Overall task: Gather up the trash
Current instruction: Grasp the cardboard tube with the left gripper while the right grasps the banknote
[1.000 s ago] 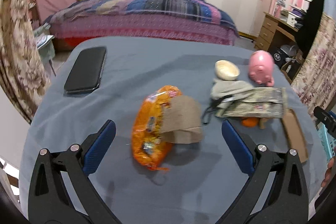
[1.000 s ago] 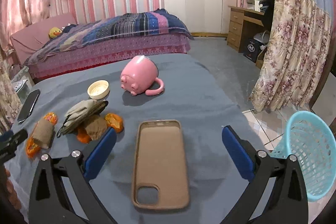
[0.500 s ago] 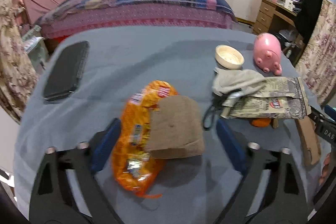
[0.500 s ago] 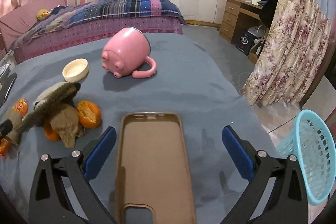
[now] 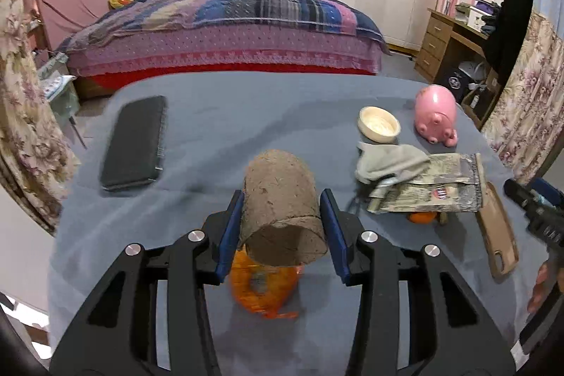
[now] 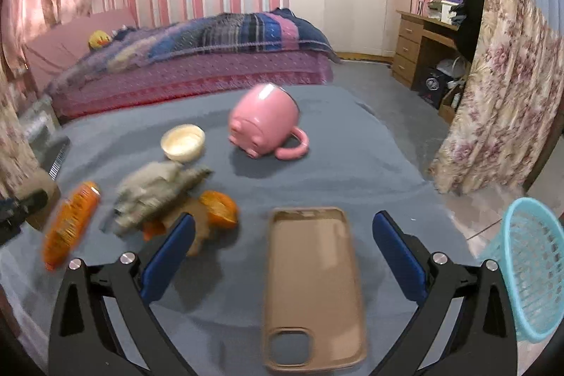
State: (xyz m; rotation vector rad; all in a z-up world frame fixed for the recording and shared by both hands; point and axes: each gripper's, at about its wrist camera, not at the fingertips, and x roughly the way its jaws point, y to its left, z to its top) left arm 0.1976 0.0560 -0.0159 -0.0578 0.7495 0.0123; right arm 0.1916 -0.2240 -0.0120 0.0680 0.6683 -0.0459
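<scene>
orange wrapper [image 5: 262, 288]: blurred, mostly hidden by cardboard roll [image 5: 280, 210] | basket [image 6: 528, 270]: cut by edge

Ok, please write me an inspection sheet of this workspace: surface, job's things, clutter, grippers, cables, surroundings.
Surface: table under a grey cloth.
Job's things: brown cardboard piece, orange snack wrapper, orange peels, blue basket beside the table.
Clutter: black phone, phone case, pink pig mug on its side, small bowl, grey cloth and packet pile.
Grippers: left gripper has just been closing, pads on the cardboard; right gripper open, empty.
Cables: nothing seen.
Surroundings: bed, desk.
</scene>
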